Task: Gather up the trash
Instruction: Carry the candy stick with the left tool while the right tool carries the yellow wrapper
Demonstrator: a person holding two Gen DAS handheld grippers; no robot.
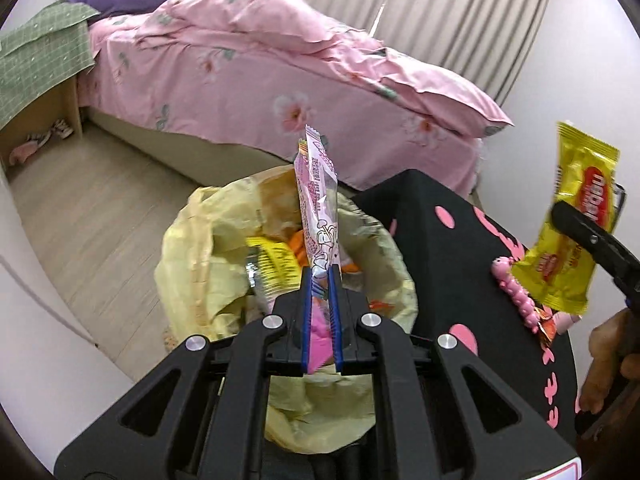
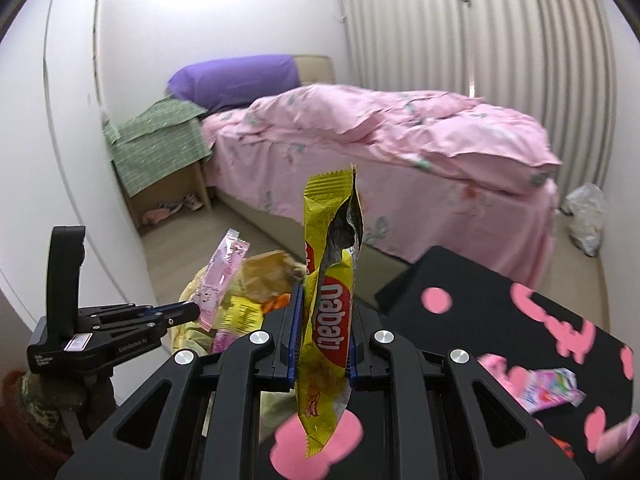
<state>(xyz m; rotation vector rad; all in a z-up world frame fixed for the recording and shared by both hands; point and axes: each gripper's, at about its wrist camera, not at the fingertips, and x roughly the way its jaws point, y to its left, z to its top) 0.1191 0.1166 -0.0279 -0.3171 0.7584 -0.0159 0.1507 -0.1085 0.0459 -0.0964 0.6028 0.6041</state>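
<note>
Yellow wrapper (image 2: 328, 320) in right tongs (image 2: 322, 336) reads "nabati".

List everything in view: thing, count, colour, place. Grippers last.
pink wrapper: one, pink-white, in left gripper above the bin
yellow wrapper: one, yellow-red, torn open, in right gripper
trash bin: one, yellow liner, on floor, trash inside
black table: one, pink patterned, beside bin
small pink packet: one, on table
bed: one, pink bedding
purple pillow: one, at the bed's head
nightstand: one, green cloth over it
left gripper: shut on pink wrapper
right gripper: shut on yellow wrapper
</note>
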